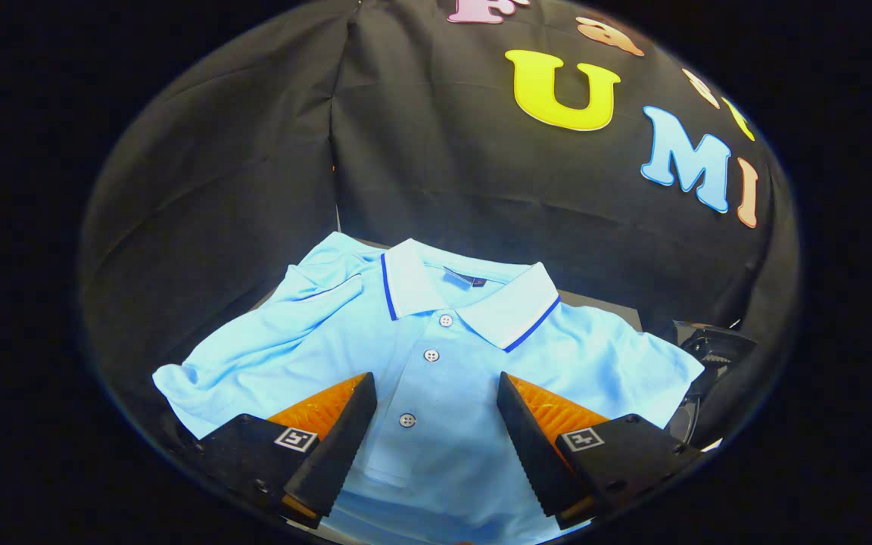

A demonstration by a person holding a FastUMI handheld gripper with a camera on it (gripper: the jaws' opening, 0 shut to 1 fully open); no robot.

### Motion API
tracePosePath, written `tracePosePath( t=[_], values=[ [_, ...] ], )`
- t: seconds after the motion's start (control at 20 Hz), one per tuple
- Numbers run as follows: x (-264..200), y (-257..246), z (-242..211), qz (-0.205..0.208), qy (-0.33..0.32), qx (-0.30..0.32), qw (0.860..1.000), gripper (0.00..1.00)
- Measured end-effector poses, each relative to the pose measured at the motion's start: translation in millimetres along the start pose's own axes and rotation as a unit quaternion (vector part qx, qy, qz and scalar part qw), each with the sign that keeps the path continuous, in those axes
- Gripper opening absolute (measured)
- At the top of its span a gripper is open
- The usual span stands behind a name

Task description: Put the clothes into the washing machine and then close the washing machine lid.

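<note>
The black cloth wall [436, 151] of the booth rises at twelve o'clock behind everything and folds round to nine and three. Below it, a dark desk [602, 306] carries the light-blue short-sleeved polo shirt with a white, dark-blue-trimmed collar [436, 333], which lies spread front-up, its collar pointing toward twelve o'clock, one sleeve crumpled toward ten and the hem running down to six under the gripper. At four o'clock from the shirt, just off its sleeve, sits a dark object with a ribbed edge [712, 352]; it is too shadowed to say what it is. The gripper [436, 412] hangs over the lower chest of the shirt with its fingers spread wide, nothing pinched, the buttoned placket and its small white buttons [431, 355] lying in the gap between them. Whether the fingertips touch the fabric cannot be told. By the look of things, the task is at its very start: the shirt is not yet picked up, so grasping it, carrying it to the washing machine, dropping it in and closing the lid all remain.
</note>
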State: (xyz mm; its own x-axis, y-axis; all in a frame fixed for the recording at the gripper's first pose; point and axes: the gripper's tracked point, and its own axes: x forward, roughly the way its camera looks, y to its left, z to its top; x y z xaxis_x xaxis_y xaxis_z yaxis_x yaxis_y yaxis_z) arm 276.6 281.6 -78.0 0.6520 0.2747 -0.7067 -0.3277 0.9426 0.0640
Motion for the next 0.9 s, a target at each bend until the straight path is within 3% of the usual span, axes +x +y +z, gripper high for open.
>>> tracePosePath(
  t=[0.25,0.35,0.5,0.9],
  values=[
    [1,5,3,0.033,0.008,-0.009,0.999,0.96],
    [0,12,1,0.055,0.01,-0.017,0.998,0.62],
    [0,10,2,0.054,-0.001,-0.034,0.998,0.11],
    [-10,11,14,0.056,-0.029,-0.034,0.997,0.1]
  ],
)
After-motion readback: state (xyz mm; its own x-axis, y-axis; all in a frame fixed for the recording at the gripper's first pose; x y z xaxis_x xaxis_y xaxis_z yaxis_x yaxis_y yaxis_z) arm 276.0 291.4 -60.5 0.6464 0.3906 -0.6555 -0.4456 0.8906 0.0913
